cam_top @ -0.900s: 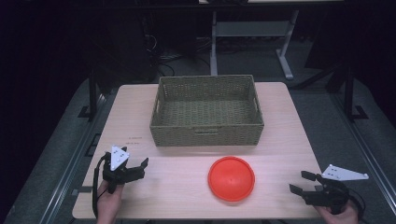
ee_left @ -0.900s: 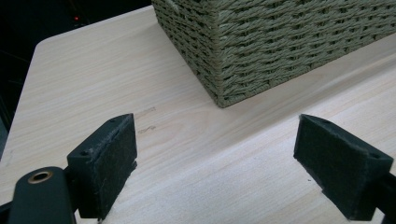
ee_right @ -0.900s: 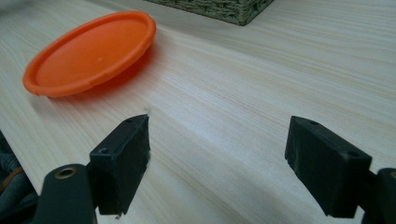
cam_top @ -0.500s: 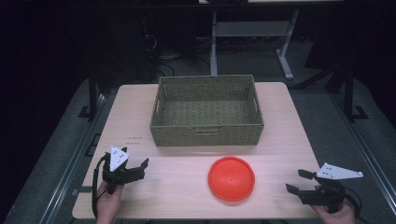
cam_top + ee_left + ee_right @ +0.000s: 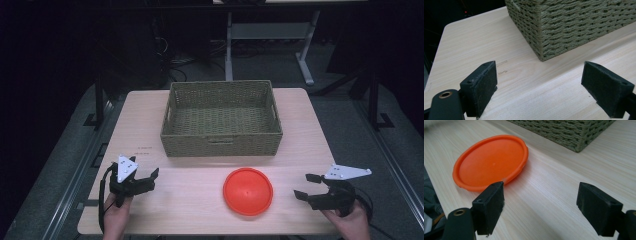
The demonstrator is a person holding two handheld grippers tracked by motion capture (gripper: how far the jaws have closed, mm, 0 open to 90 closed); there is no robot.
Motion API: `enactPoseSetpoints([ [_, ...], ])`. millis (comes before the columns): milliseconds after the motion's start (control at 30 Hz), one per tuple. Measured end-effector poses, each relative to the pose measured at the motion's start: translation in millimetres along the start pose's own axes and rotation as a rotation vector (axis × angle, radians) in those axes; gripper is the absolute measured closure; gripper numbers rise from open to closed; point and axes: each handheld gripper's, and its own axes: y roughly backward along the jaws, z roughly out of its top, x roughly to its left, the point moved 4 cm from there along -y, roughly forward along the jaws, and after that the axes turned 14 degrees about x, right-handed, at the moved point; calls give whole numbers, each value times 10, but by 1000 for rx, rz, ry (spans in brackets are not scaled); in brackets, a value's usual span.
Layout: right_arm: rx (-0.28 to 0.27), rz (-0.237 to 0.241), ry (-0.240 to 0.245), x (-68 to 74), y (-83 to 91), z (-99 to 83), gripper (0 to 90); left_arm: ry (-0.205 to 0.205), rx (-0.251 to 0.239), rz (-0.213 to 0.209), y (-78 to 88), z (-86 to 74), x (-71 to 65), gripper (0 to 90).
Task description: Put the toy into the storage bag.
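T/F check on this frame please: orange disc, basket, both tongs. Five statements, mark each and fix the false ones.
1. The orange disc lies inside the wicker basket. False: it lies flat on the table, in front of the basket and apart from it.
2. The right tongs stand open with nothing between the jaws. True.
3. The left tongs are shut on the basket's corner. False: they are open over bare table, short of the basket.
4. The basket is empty. True, as far as the high view shows its floor.
5. The disc is nearer the left tongs than the right tongs. False: it lies nearer the right tongs.
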Motion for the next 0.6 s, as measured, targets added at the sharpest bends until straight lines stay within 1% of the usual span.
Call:
enactPoseSetpoints([
  [100,14,9,12,27,-17,69,186,-3,-3,2,5,-3,-1,128],
  [133,22,15,12,38,-20,89,192,-6,0,4,6,-7,3,128],
  [200,37,18,26,50,-24,129,209,-1,1,8,8,-13,12,128],
  [300,54,35,34,77,-30,189,220,5,3,12,13,-23,40,128],
  [400,69,44,28,73,-49,248,210,17,0,15,11,-29,65,128],
  [433,70,44,34,68,-61,271,209,24,3,16,11,-32,68,128],
  [467,75,45,26,75,-70,293,210,27,5,17,13,-34,72,128],
  [567,90,49,32,82,-115,361,207,29,-4,18,19,-29,66,128],
  [600,95,51,38,88,-130,385,204,21,-8,20,24,-26,67,128],
])
